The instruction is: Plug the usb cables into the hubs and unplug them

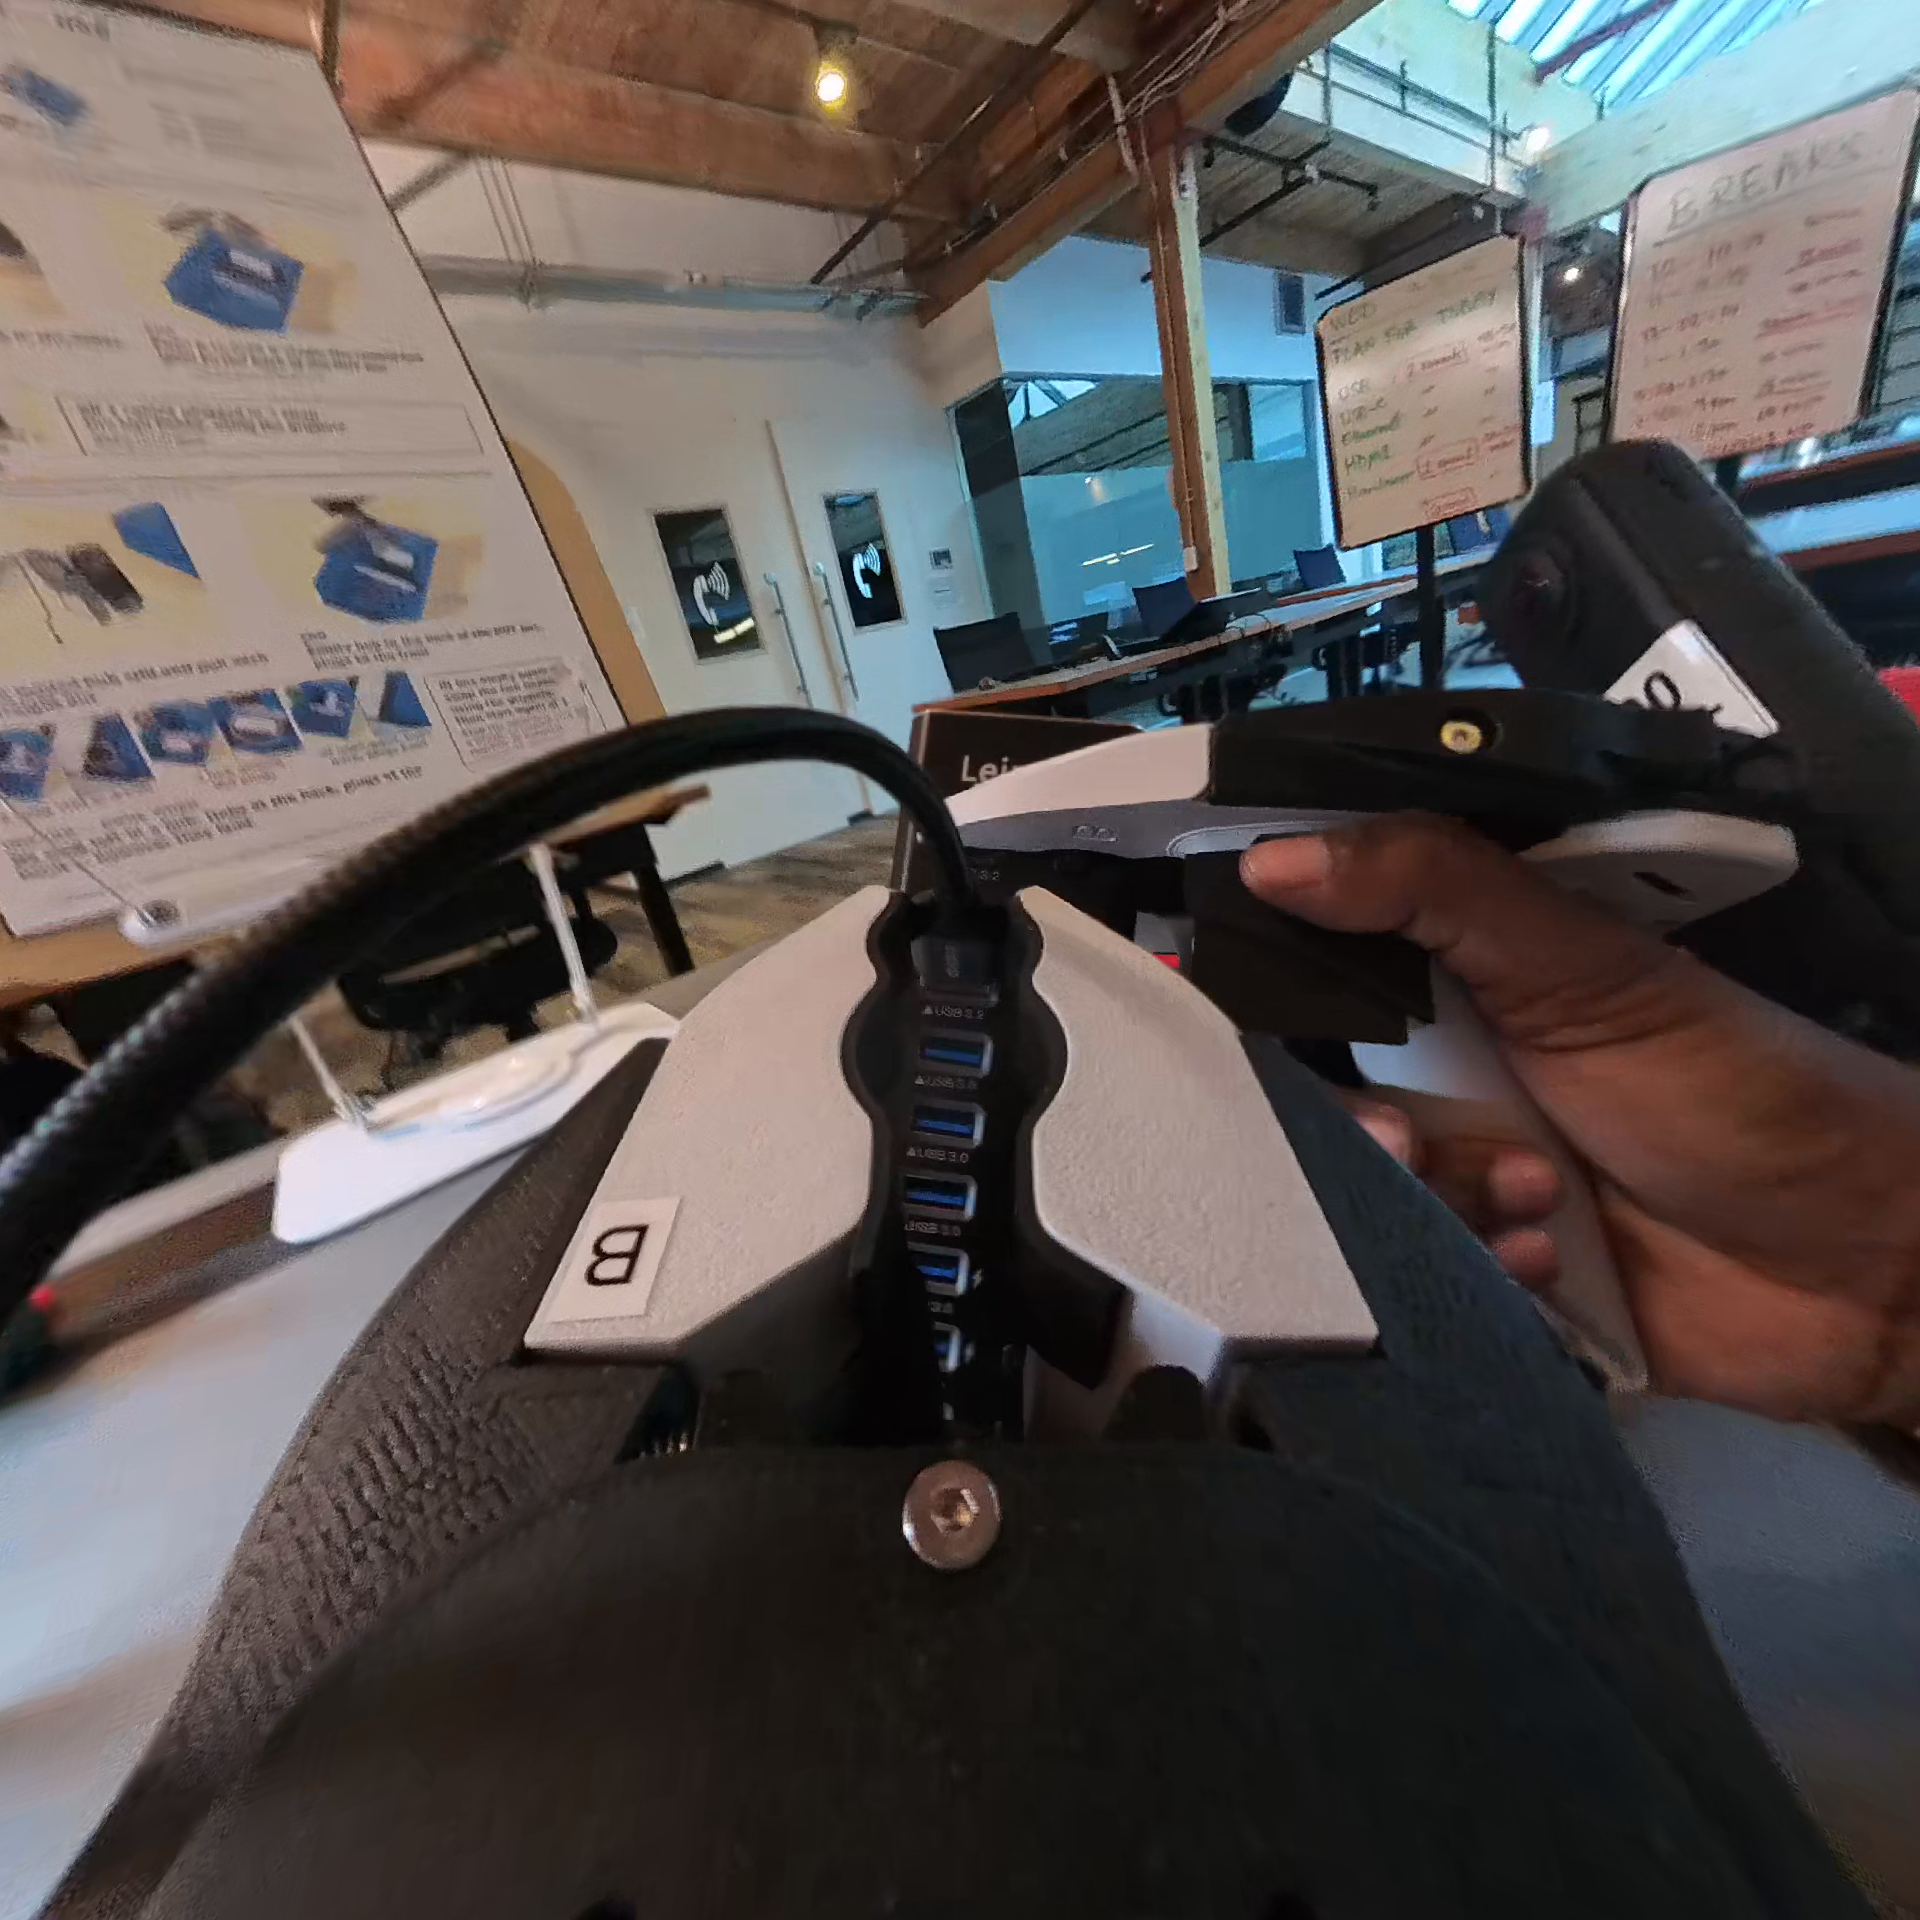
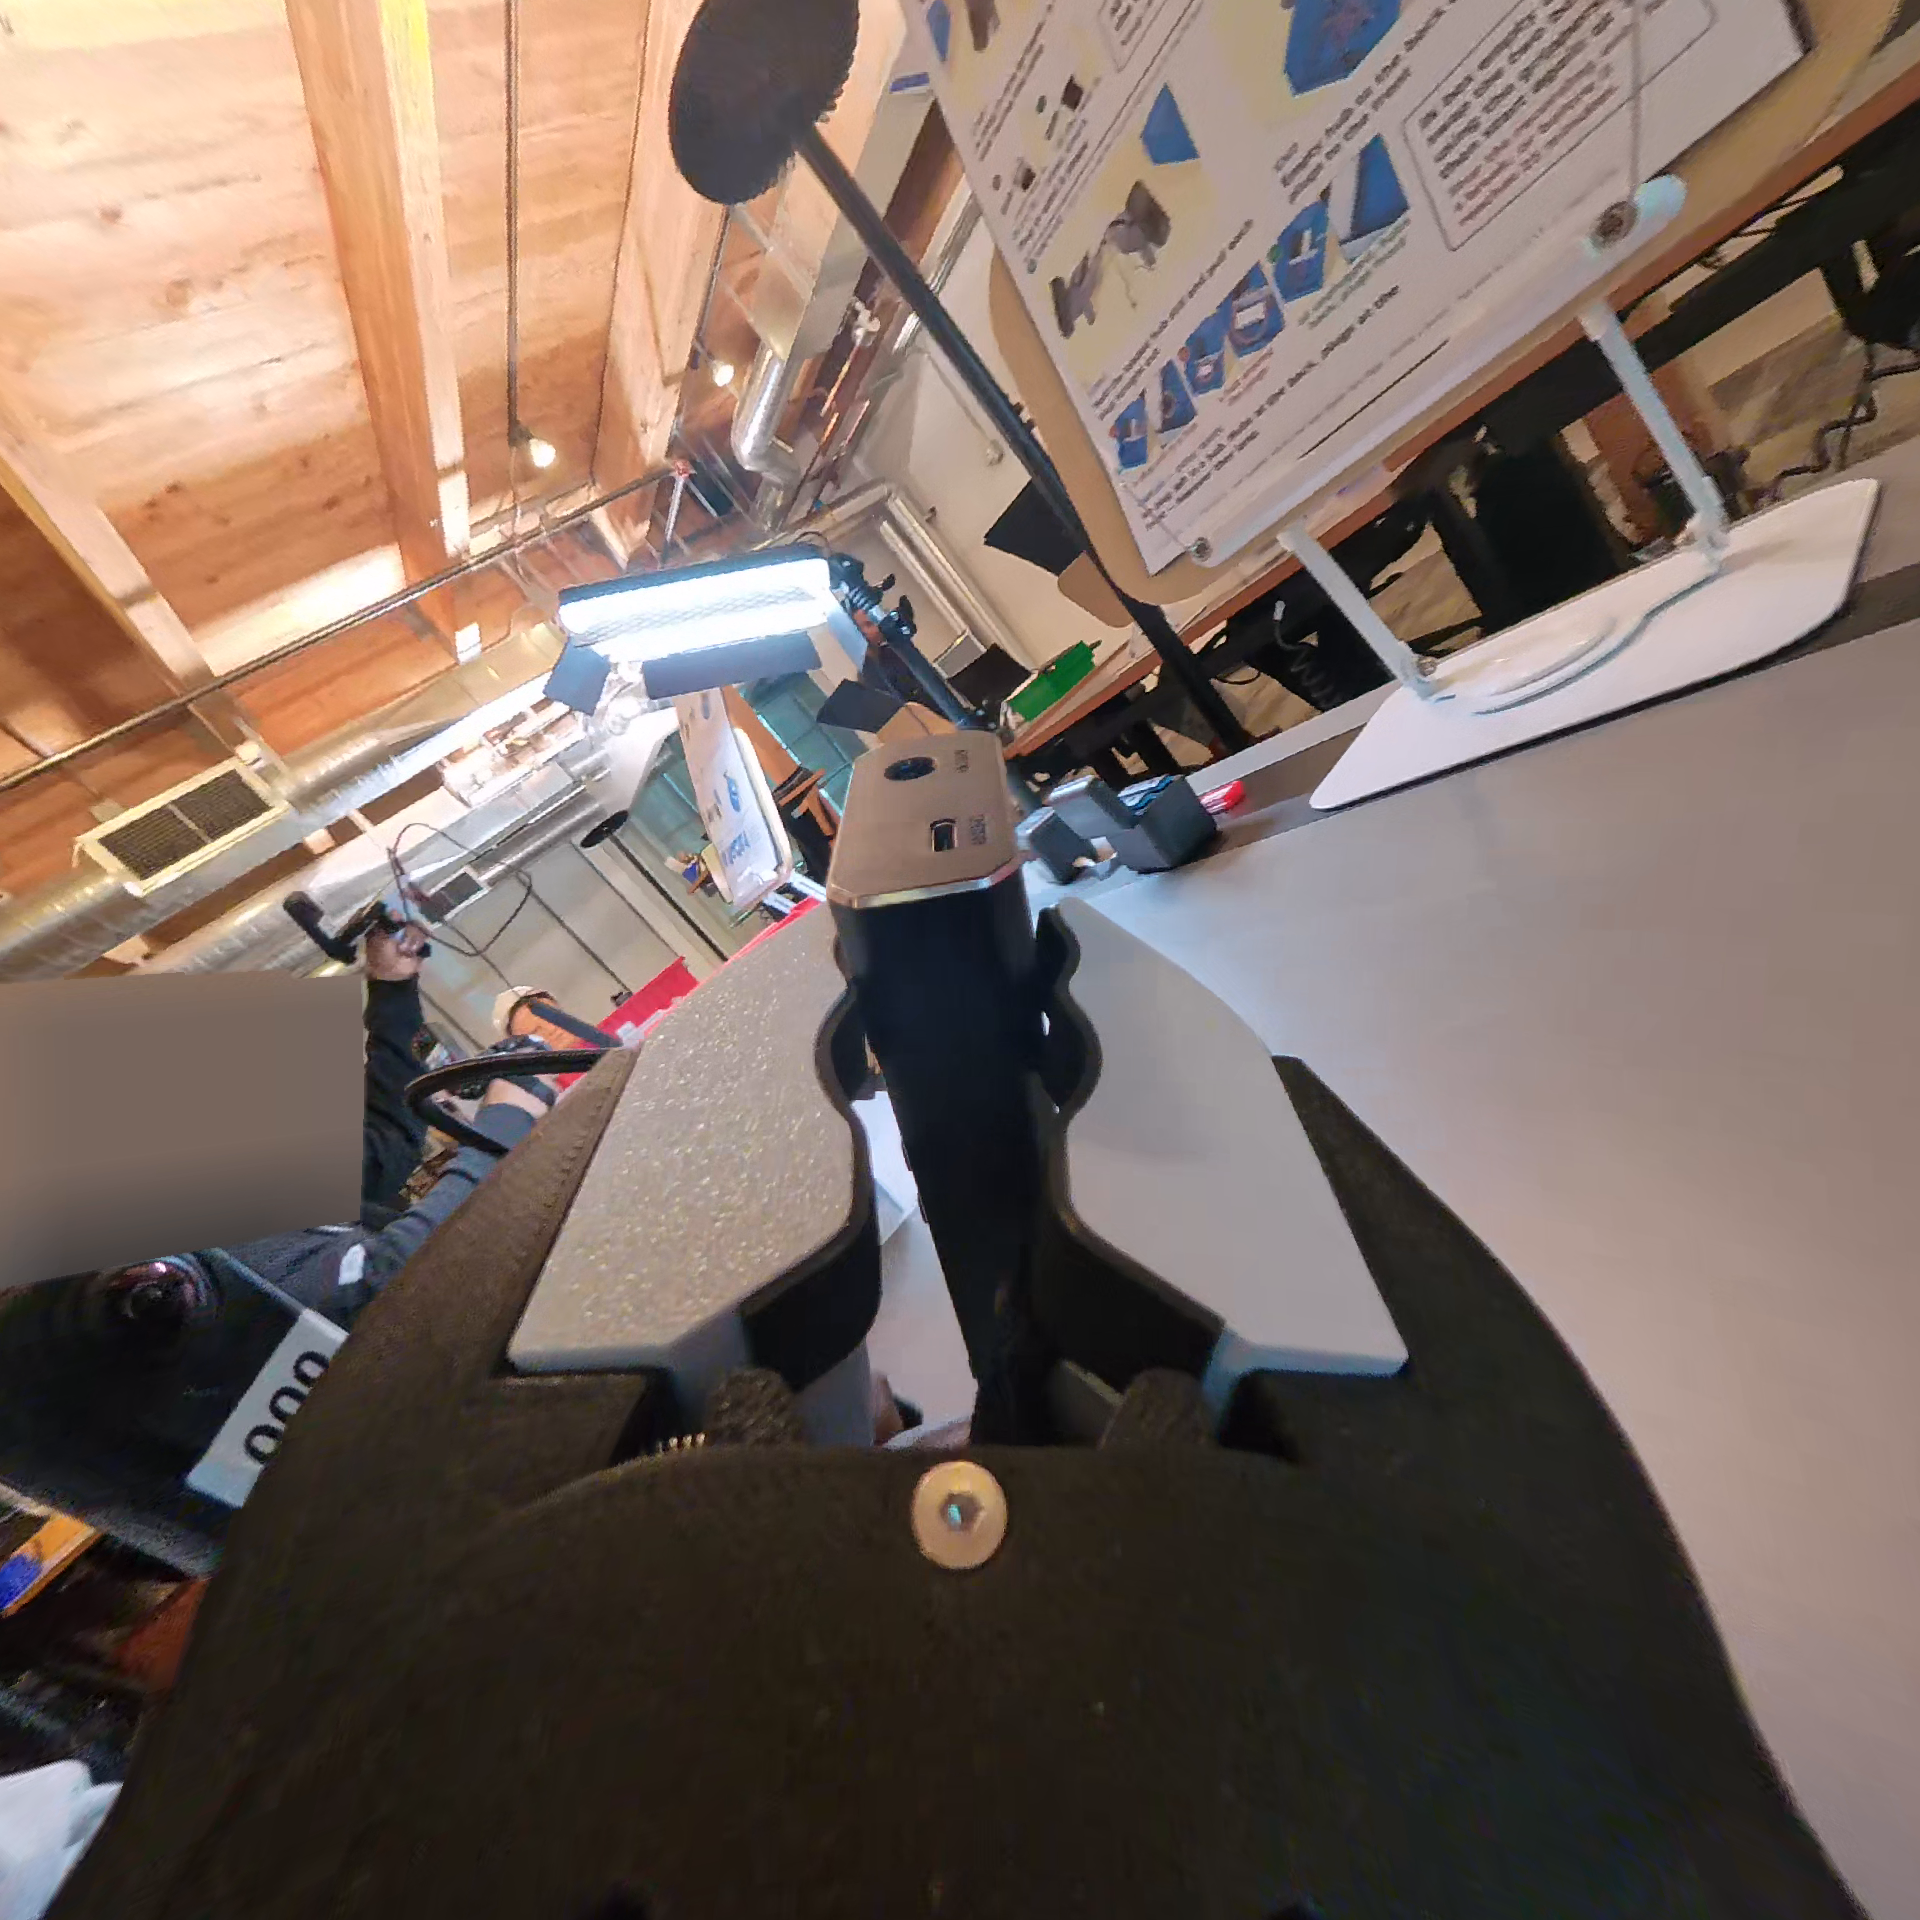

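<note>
In the left wrist view my left gripper (image 1: 951, 914) is shut on a black USB hub (image 1: 943, 1132) that lies along its fingers. The hub shows a row of blue ports. A black braided cable (image 1: 499, 821) is plugged into its farthest port and arcs off to the left. My right gripper (image 2: 940, 935) is shut on a second hub (image 2: 935, 987), dark with a silver end cap (image 2: 920, 831) pointing away. In the left wrist view the right gripper (image 1: 1101, 831) reaches in from the right, held by a hand (image 1: 1610, 1091), just beyond my left fingertips.
A grey table (image 2: 1558, 1039) lies below. An instruction board (image 1: 208, 416) stands on a white base (image 2: 1610, 665) at the table's far side. Small grey devices (image 2: 1132, 821) sit at the far edge. A light panel (image 2: 696, 613) and a person stand behind. The grippers are tip to tip, or close to it.
</note>
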A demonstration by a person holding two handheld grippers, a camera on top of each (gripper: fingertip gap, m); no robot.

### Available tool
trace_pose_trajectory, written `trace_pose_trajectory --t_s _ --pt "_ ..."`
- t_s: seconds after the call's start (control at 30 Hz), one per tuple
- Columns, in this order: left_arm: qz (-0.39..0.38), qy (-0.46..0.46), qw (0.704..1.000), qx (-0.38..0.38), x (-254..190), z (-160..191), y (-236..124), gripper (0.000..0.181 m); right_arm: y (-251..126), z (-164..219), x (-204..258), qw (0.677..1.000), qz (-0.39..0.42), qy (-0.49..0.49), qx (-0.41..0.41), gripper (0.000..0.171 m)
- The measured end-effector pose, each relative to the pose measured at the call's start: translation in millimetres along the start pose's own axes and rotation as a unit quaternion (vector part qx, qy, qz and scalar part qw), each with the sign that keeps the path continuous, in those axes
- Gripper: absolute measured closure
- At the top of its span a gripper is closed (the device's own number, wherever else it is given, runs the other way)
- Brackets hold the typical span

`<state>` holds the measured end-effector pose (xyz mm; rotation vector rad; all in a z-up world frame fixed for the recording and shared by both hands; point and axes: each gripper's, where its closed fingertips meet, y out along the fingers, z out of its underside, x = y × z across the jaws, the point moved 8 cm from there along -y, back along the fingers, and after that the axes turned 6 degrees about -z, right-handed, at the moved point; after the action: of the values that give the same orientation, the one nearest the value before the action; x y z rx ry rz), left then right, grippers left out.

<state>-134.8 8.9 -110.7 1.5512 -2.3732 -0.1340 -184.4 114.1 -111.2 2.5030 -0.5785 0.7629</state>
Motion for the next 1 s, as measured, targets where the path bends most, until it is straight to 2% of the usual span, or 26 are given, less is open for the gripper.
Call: trace_pose_trajectory --t_s 0.13,0.3,0.37,0.67,0.8,0.87,0.9,0.93,1.0 --pt "-0.008 0.091 0.995 -0.034 -2.8 -0.7 -3.2 0.163 0.3 2.1 -1.3 0.997 -0.039 0.068 0.005 0.14" --pt "-0.005 0.08 0.996 -0.033 -2.6 1.5 -4.1 0.163 -0.7 -3.6 -4.1 0.988 -0.087 0.124 -0.016 0.137" --pt "-0.01 0.06 0.998 -0.028 -3.8 2.6 -2.1 0.161 -0.8 -4.6 -2.7 0.993 -0.07 0.094 -0.016 0.138" --pt "0.038 0.026 0.999 0.023 6.8 13.2 4.1 0.161 1.7 -1.2 -7.8 0.997 -0.039 0.07 0.017 0.136" --pt "0.022 0.057 0.998 0.006 1.4 2.4 5.0 0.162 2.9 -8.9 -0.7 0.996 -0.07 0.047 0.008 0.138" --pt "0.019 0.046 0.999 0.011 -1.5 -5.3 3.5 0.159 2.0 -13.7 1.5 0.995 -0.086 0.047 -0.005 0.14" --pt "0.028 0.034 0.999 0.022 -3.6 -7.8 1.5 0.149 0.4 -17.4 2.1 0.994 -0.094 0.046 -0.013 0.14" --pt "0.049 0.008 0.998 0.039 -7.2 -9.3 -1.5 0.135 -1.8 -22.3 2.5 0.994 -0.099 0.041 -0.022 0.141" --pt "0.106 -0.076 0.987 0.092 -15.7 -10.1 -11.8 0.134 -7.4 -35.3 3.7 0.993 -0.103 0.019 -0.047 0.141"
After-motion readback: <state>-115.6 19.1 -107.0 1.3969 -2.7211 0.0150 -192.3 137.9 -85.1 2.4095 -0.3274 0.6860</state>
